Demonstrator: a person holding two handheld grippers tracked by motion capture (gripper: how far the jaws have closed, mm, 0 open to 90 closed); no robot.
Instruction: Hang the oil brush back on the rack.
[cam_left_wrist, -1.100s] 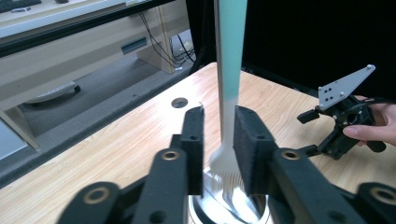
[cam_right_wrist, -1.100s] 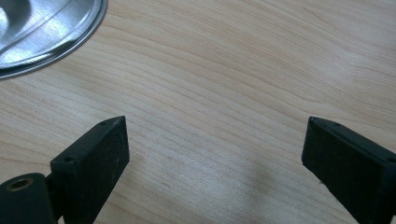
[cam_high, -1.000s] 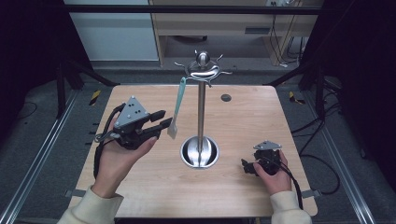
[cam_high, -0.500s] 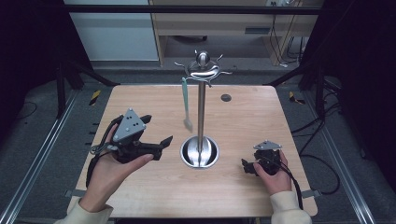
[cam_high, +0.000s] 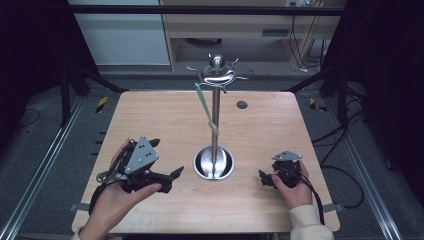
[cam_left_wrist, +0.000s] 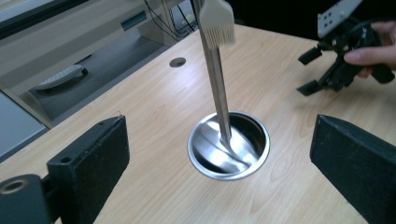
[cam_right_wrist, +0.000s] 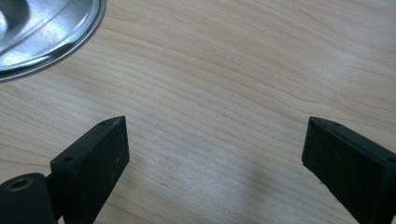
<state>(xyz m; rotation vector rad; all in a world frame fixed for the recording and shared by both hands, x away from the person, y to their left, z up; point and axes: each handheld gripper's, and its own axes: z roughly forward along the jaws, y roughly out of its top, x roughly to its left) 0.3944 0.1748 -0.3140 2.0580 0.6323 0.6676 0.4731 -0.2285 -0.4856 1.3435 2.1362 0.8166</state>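
Note:
A steel stand (cam_high: 216, 115) with a round dish base (cam_high: 202, 167) rises at the table's middle, hooks fanning out at its top. From one hook a pale green brush (cam_high: 204, 102) hangs slanted beside the pole; its bristle head (cam_left_wrist: 217, 21) shows in the left gripper view. My left gripper (cam_high: 172, 179) lies low at the front left of the base, pointing toward it. Its jaws have just been opening and stand open with nothing between them. To the right of the base my right gripper (cam_high: 264, 179) rests open over bare wood (cam_right_wrist: 215, 123).
The wooden table (cam_high: 150, 115) has a small round cable hole (cam_high: 242, 104) behind the stand. Dark frame rails run along both sides. A low shelf (cam_left_wrist: 60, 77) with a flat grey device sits beyond the far edge.
The left gripper let go of the brush's lower end, opened, and dropped back toward the front left. The brush swung in against the pole and hangs free. The right gripper stayed still.

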